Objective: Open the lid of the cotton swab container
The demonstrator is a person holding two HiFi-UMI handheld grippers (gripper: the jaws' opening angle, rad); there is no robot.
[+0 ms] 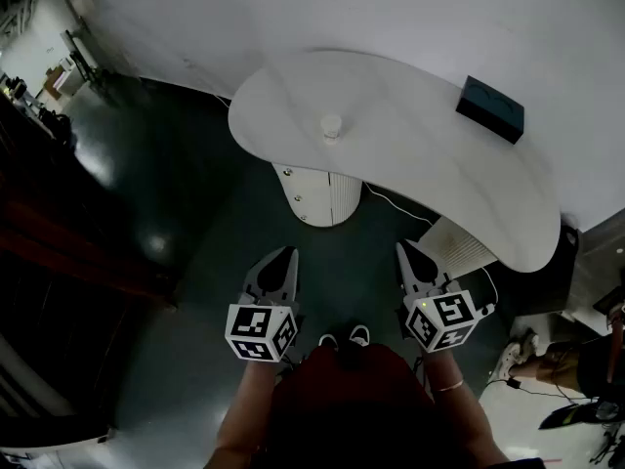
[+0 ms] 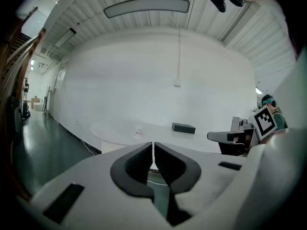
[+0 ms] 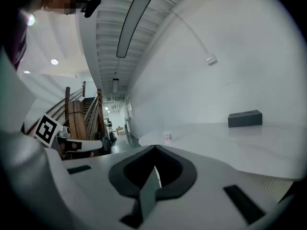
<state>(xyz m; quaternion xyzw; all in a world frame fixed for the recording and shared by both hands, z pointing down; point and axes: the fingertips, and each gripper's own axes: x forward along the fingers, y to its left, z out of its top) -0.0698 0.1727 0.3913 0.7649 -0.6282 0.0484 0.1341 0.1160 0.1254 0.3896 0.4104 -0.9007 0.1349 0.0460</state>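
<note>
A small white cotton swab container stands upright near the middle of a white curved table. It shows small and far off in the left gripper view and the right gripper view. My left gripper and right gripper hang over the dark floor, well short of the table's near edge. Both are shut with nothing between their jaws. The right gripper juts in from the right in the left gripper view.
A dark rectangular box lies at the table's far right. The table rests on a white ribbed pedestal, and a cable trails across the floor beside it. A wooden staircase stands to the left. Another person's legs show at lower right.
</note>
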